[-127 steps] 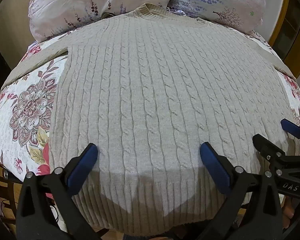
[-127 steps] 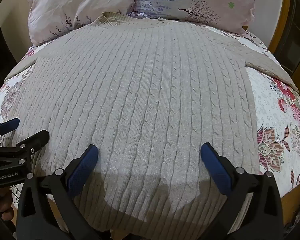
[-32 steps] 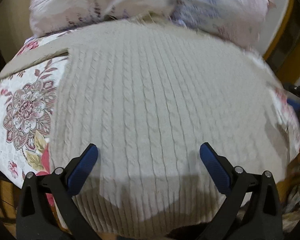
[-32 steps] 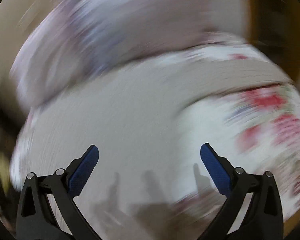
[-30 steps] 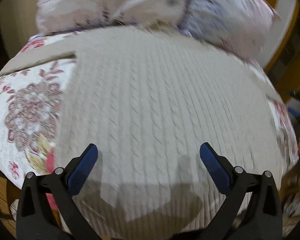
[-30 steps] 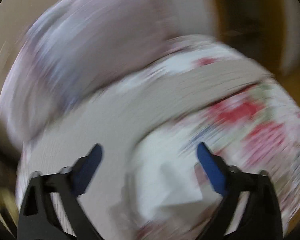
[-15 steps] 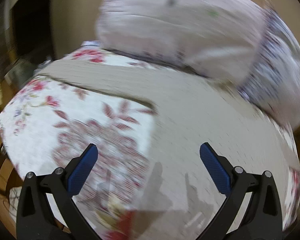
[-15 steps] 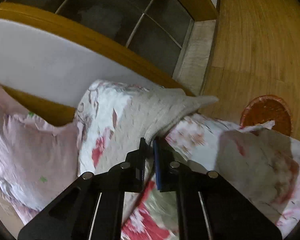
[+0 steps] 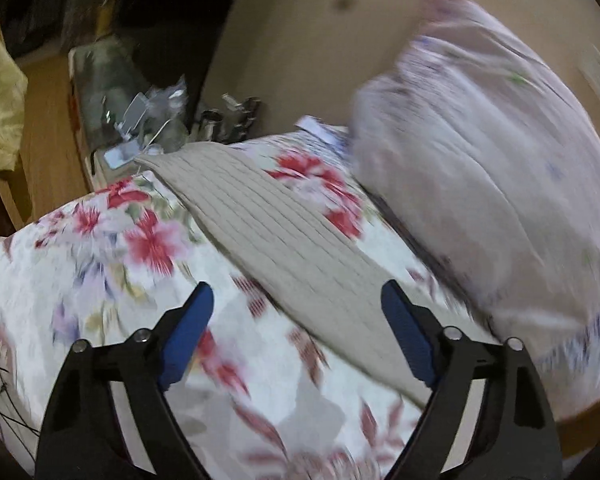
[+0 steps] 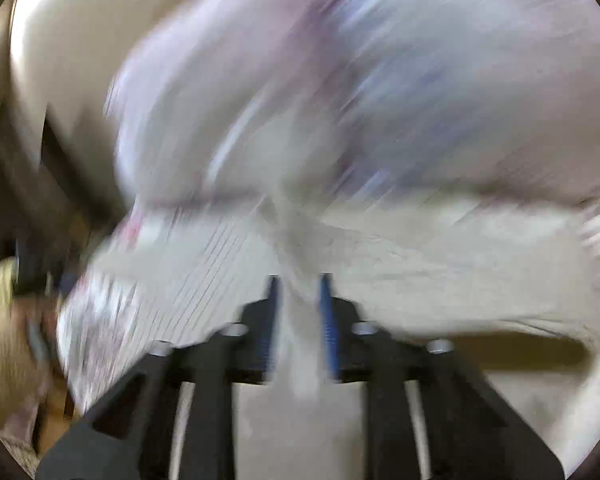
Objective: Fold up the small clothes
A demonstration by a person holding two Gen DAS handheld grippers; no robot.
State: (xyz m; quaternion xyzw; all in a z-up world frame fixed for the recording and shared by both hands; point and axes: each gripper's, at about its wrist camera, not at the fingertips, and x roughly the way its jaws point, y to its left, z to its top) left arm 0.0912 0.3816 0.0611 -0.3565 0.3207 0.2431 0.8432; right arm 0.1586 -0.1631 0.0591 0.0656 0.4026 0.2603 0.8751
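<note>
Floral bedspread (image 9: 100, 280); sweater sleeve (image 9: 284, 248)

Bed with a white quilt (image 9: 112, 280) printed with red and pink flowers. A beige ribbed sweater sleeve (image 9: 284, 248) lies flat on the quilt, running diagonally from the far left edge of the bed toward the near right. A pale pink pillow (image 9: 500, 184) with small floral print rests on the quilt at the right, just beside the sleeve's upper edge. In the right wrist view, heavily blurred, the beige sweater (image 10: 440, 264) spreads across the bed below the pillows (image 10: 340, 80); finer detail cannot be made out there.
</note>
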